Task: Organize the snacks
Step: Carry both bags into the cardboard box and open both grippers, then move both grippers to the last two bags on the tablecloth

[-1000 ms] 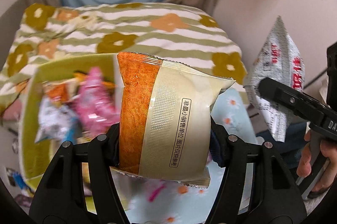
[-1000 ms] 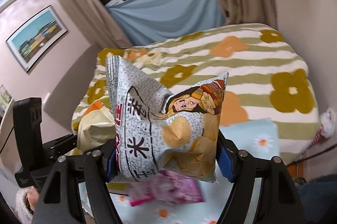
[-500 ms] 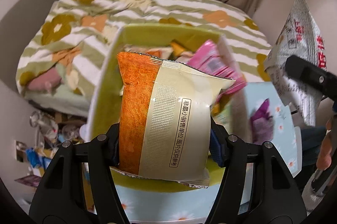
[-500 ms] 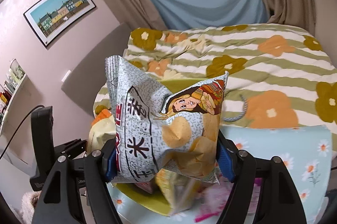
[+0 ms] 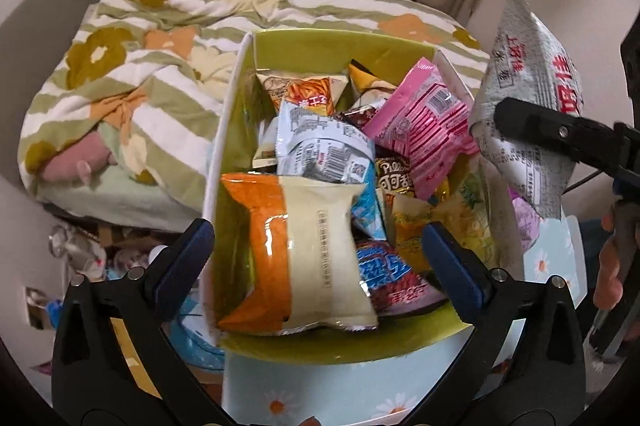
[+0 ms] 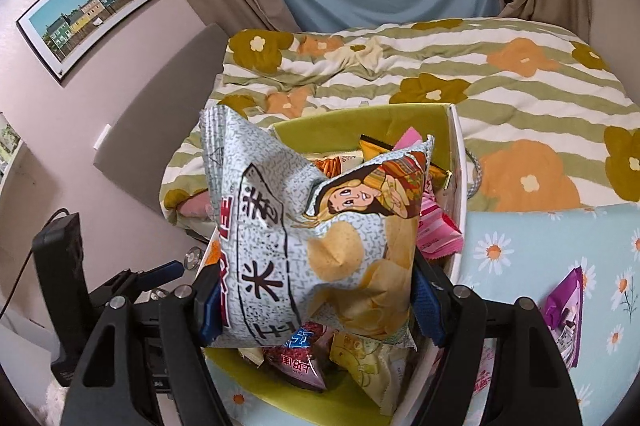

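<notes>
A green-lined box (image 5: 320, 44) holds several snack packs. An orange and cream pack (image 5: 300, 254) lies in its near left corner. My left gripper (image 5: 318, 250) is open above it, jaws wide on either side, not touching it. My right gripper (image 6: 316, 300) is shut on a grey and white chip bag (image 6: 316, 226) and holds it over the box (image 6: 456, 162). The chip bag also shows in the left wrist view (image 5: 528, 106), at the box's right side.
The box stands on a light blue daisy cloth (image 6: 540, 250) with a purple pack (image 6: 568, 310) on it. A striped flower blanket (image 6: 480, 74) covers the bed behind. Clutter lies on the floor (image 5: 80, 250) to the left.
My left gripper has opened and let go of the orange and cream pack, which now lies in the box. My right gripper has brought the chip bag over the box.
</notes>
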`<state>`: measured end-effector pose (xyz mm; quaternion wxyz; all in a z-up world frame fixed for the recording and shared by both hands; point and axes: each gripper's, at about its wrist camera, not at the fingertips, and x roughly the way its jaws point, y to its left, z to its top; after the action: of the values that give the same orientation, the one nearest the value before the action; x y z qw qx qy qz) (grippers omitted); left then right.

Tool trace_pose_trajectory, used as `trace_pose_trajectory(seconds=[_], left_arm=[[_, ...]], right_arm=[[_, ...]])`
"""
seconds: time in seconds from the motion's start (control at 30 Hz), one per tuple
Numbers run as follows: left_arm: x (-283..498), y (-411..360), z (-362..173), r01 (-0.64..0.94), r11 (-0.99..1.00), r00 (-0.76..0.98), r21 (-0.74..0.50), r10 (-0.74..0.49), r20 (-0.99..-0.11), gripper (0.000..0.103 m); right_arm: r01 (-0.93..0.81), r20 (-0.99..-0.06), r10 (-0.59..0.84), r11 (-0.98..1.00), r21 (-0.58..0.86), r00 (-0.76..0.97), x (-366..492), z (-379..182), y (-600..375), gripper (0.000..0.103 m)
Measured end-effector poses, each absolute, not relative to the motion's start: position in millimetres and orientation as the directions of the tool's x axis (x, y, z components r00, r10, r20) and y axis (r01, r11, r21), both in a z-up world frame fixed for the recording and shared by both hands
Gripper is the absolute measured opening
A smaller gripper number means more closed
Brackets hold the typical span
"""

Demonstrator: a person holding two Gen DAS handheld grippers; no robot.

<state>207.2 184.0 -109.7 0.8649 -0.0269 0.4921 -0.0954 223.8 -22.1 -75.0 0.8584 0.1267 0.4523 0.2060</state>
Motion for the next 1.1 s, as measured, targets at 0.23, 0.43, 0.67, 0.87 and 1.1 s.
trace_pose_trajectory(seconds=[0.23,0.43,0.67,0.87,1.1], left_arm=[[212,190,-109,0.143,0.977,0.493,-0.159,-0.210,-0.844,0.103],[225,194,-111,0.149,0.978,0.492,-0.147,-0.203,-0.847,0.103],[239,200,-119,0.150,0.981,0.480,-0.122,-0.180,-0.859,0.103],[240,199,-122,0.162,0.980,0.470,-0.118,-0.181,-0.864,0.103],[237,198,-113,0.168,0.980,0.476,-0.105,-0.174,-0.862,0.103]], right_arm=[[-0.258,-0.748,0.430,0.903,0.344,0.506,237,-68,5,0.071],[-0.280,-0.772,0.397,0.915,0.290,0.496,271,-71,28,0.073],[-0.277,-0.768,0.396,0.916,0.291,0.503,306,-80,44,0.094],[-0.279,-0.743,0.379,0.923,0.263,0.552,295,-79,41,0.103],[-0.265,-0.732,0.372,0.927,0.264,0.571,280,-70,31,0.103]])
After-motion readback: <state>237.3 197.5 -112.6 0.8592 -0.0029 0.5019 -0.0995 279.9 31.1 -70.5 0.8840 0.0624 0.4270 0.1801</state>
